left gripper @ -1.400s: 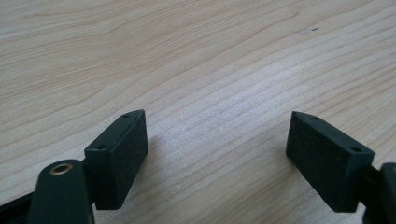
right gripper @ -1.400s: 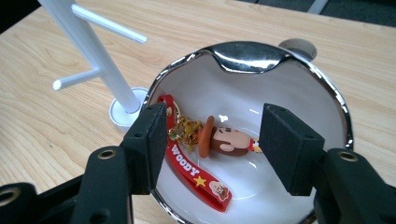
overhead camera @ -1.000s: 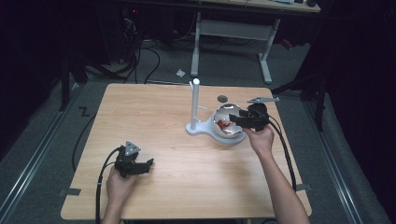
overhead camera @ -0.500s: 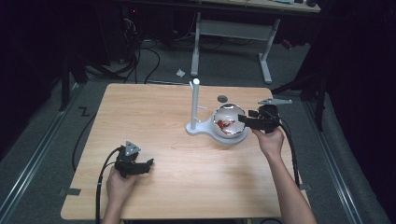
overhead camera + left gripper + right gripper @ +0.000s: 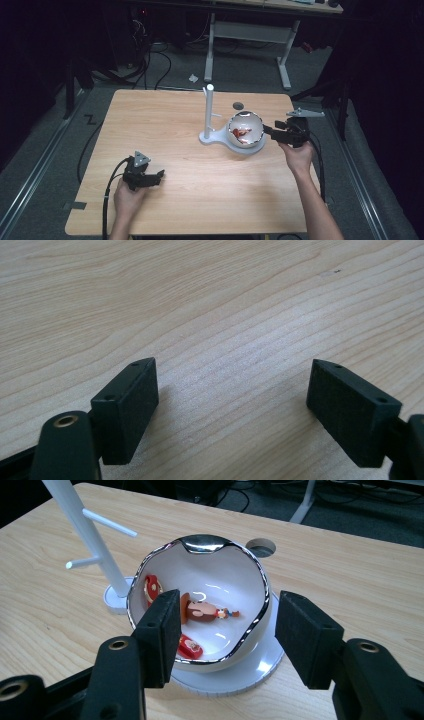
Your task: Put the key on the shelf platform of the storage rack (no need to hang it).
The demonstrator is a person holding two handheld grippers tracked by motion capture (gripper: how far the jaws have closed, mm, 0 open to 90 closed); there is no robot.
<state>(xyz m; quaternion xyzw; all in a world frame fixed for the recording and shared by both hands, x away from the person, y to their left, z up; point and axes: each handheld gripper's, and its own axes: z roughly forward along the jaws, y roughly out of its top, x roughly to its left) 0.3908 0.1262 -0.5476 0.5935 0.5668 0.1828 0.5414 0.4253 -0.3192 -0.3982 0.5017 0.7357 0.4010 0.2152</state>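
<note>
A white bowl point(image 5: 246, 131) with a shiny silver rim stands on a white round base right of the table's middle. In the right gripper view the bowl point(image 5: 215, 580) holds small red and brown trinkets point(image 5: 202, 611). My right gripper point(image 5: 268, 131) is just to the right of the bowl, pointing at it; its jaws stand apart with nothing between them point(image 5: 227, 630), the bowl just beyond their tips. My left gripper point(image 5: 159, 175) rests low over the bare wood at the front left, open and holding nothing point(image 5: 232, 400).
A white peg stand point(image 5: 208, 112) with short side arms rises just left of the bowl point(image 5: 95, 540). A round cable hole point(image 5: 238, 105) is in the tabletop behind the bowl. Cables trail from both grippers off the table's front and right edges.
My right gripper has drawn back to the right, from over the bowl's rim to beside the bowl. The left gripper has stayed where it was.
</note>
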